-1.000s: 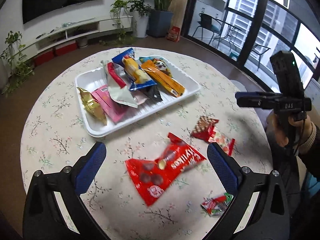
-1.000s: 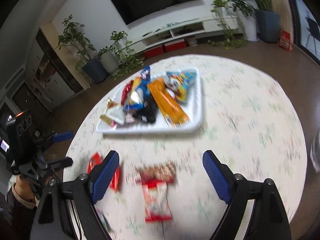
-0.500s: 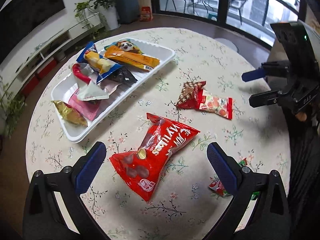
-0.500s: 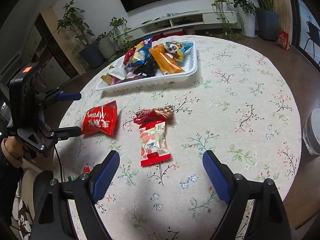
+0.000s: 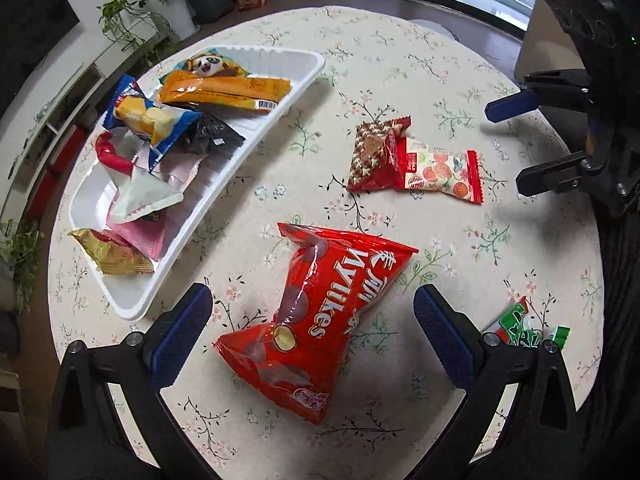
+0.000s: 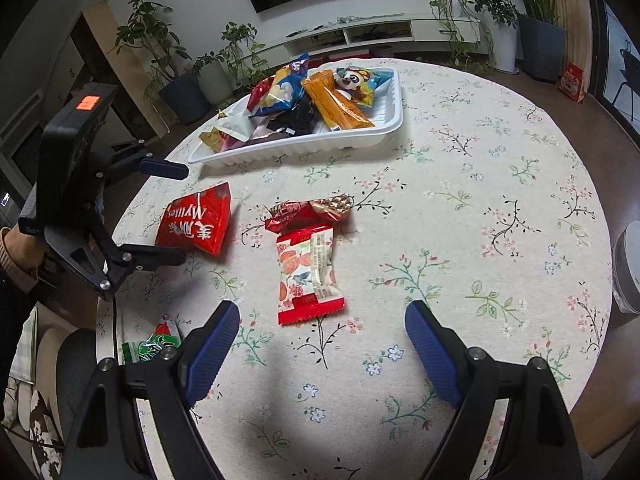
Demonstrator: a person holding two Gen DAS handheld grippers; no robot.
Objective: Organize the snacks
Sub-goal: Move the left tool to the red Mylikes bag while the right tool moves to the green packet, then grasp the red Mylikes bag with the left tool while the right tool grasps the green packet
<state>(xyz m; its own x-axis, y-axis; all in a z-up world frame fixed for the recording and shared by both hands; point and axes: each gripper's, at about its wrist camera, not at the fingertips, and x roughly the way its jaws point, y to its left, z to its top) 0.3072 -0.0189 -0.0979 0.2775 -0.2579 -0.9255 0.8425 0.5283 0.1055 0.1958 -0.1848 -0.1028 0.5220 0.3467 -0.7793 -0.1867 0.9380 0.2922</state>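
A white tray (image 5: 304,80) holds several snack packs at the table's far left; it also shows in the right wrist view (image 6: 384,128). A big red Mylikes bag (image 5: 320,320) lies between the open jaws of my left gripper (image 5: 312,328), just above the table. A white-and-red candy pack (image 6: 308,276) and a brown-and-red pack (image 6: 312,210) lie ahead of my open right gripper (image 6: 320,352). A small green pack (image 5: 520,328) lies near the table's edge. In the right wrist view the red bag (image 6: 196,224) sits by the left gripper (image 6: 176,216).
The round table has a floral cloth (image 6: 480,200). A white container (image 6: 628,268) stands beyond the table's right edge. Plants, a TV shelf and windows ring the room. A chair (image 6: 72,360) is at the near left.
My left gripper has come down and closer over the red bag. My right gripper has come closer to the candy pack. No snack has moved.
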